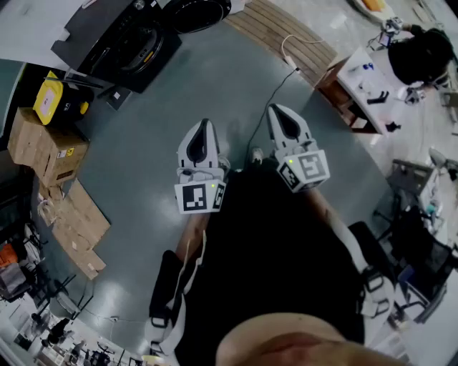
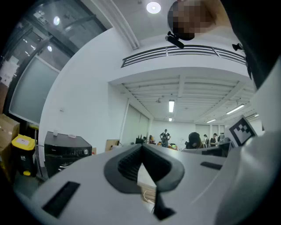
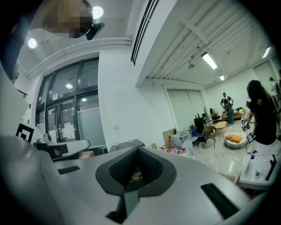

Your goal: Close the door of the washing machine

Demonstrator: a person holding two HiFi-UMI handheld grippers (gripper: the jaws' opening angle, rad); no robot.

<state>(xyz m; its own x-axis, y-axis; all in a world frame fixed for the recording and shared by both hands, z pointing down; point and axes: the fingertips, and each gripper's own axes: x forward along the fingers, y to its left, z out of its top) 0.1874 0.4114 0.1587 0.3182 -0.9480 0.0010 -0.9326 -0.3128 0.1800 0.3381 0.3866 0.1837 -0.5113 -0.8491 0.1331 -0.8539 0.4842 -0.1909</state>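
Grey floor [image 1: 143, 179] spreads beneath a person in black who holds the left gripper [image 1: 205, 129] and the right gripper [image 1: 280, 113] side by side and level. Both are well apart from the black washing machine [image 1: 118, 43] at the floor's far left corner. Both pairs of fingers are pressed together on nothing. The machine's round door [image 1: 200, 13] appears swung out to its right. Along the floor's left edge sit cardboard boxes [image 1: 46, 146] and a yellow container [image 1: 50, 100].

The grey floor [image 1: 143, 150] bears a washing machine [image 1: 122, 43], cardboard boxes [image 1: 46, 151], a cable [image 1: 270, 102].
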